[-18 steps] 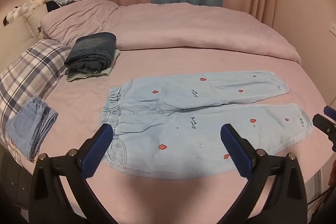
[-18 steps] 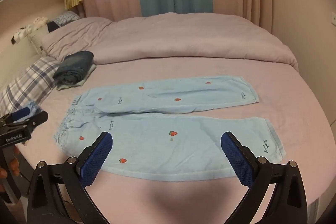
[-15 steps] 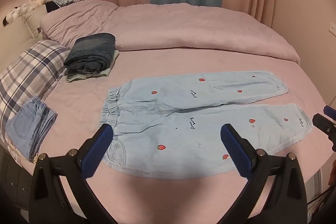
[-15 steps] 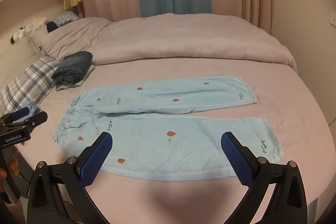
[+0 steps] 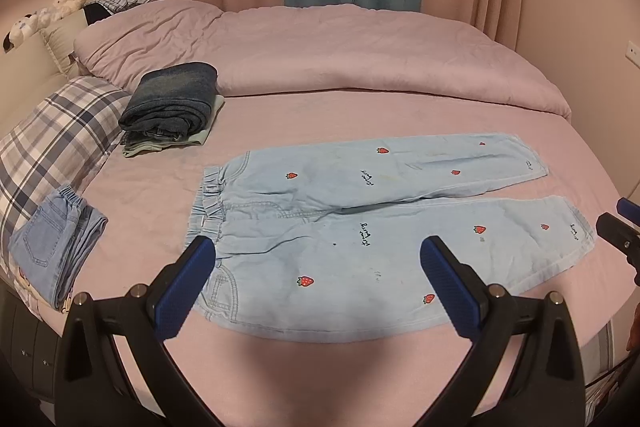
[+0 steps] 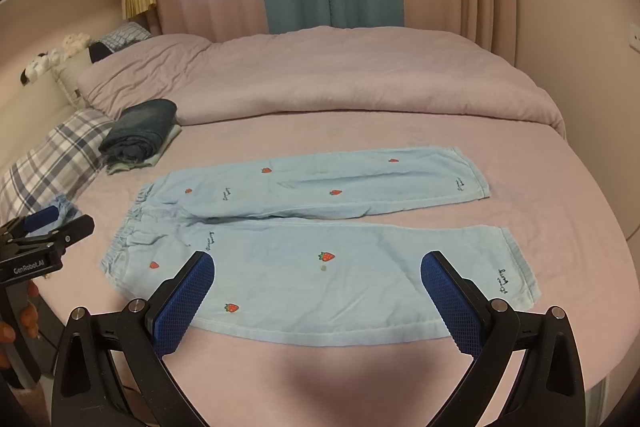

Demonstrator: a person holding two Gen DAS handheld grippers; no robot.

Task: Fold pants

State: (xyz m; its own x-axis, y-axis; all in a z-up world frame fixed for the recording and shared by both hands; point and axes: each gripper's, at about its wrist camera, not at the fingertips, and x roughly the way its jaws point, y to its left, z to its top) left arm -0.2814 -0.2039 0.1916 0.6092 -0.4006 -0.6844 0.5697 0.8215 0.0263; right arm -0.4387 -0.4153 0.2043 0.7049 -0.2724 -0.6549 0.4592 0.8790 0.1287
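Light blue pants (image 5: 360, 227) with red strawberry prints lie spread flat on the pink bed, waistband to the left, both legs running right. In the right wrist view the same pants (image 6: 312, 239) fill the middle. My left gripper (image 5: 318, 259) hovers open above the near leg close to the waist, nothing between its blue pads. My right gripper (image 6: 318, 271) stands open over the near leg nearer the hem, touching nothing. Each gripper shows at the edge of the other's view: the left gripper (image 6: 44, 231) at the left, the right gripper (image 5: 620, 227) at the right.
A stack of folded dark jeans (image 5: 172, 103) sits at the back left beside a plaid pillow (image 5: 52, 135). Folded light denim (image 5: 52, 243) rests at the left bed edge. A bunched pink duvet (image 5: 340, 55) covers the far half of the bed.
Both views have shifted slightly, with the pants sitting a little lower and further left in frame. Both grippers stay wide open; the pants lie unmoved.
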